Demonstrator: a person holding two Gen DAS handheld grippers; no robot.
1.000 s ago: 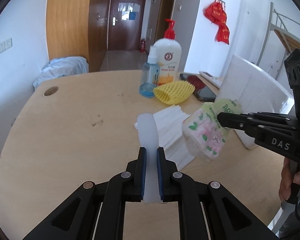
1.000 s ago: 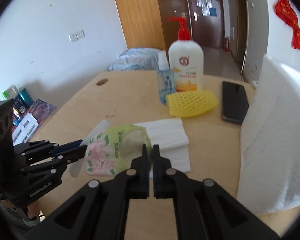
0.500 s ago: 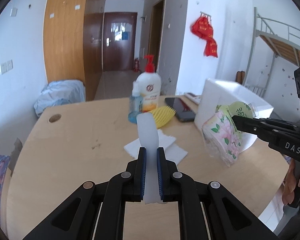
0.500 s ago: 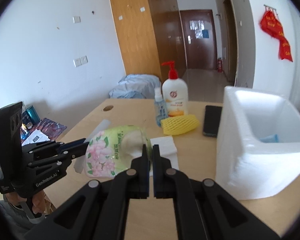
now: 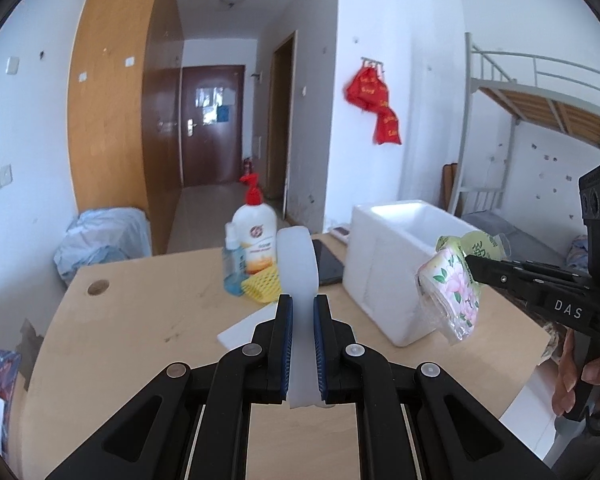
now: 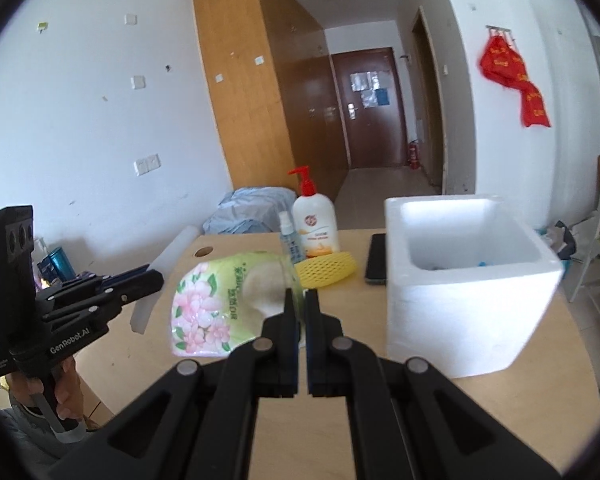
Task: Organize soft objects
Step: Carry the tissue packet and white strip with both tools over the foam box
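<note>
My left gripper [image 5: 303, 308] is shut on a white foam strip [image 5: 298, 268] that stands up between its blue pads, lifted above the wooden table [image 5: 148, 320]. My right gripper [image 6: 297, 300] is shut on the plastic edge of a flowered tissue pack [image 6: 216, 304], which hangs in the air left of a white foam box [image 6: 468, 280]. The left wrist view shows that pack [image 5: 452, 292] dangling from the right gripper [image 5: 470, 262] in front of the box [image 5: 392, 264]. In the right wrist view the left gripper [image 6: 156, 276] holds the strip [image 6: 160, 280] at far left.
A yellow foam net [image 6: 328, 272], a lotion pump bottle [image 6: 315, 228], a small blue spray bottle [image 6: 290, 240] and a black phone [image 6: 376, 258] stand behind on the table. A white tissue sheet [image 5: 248, 328] lies near the left gripper. A hand [image 5: 572, 372] grips the right handle.
Both grippers have risen and pulled back from the table with their loads. The tissue pack now hangs level with the foam box's top, and the box's open inside has come into view.
</note>
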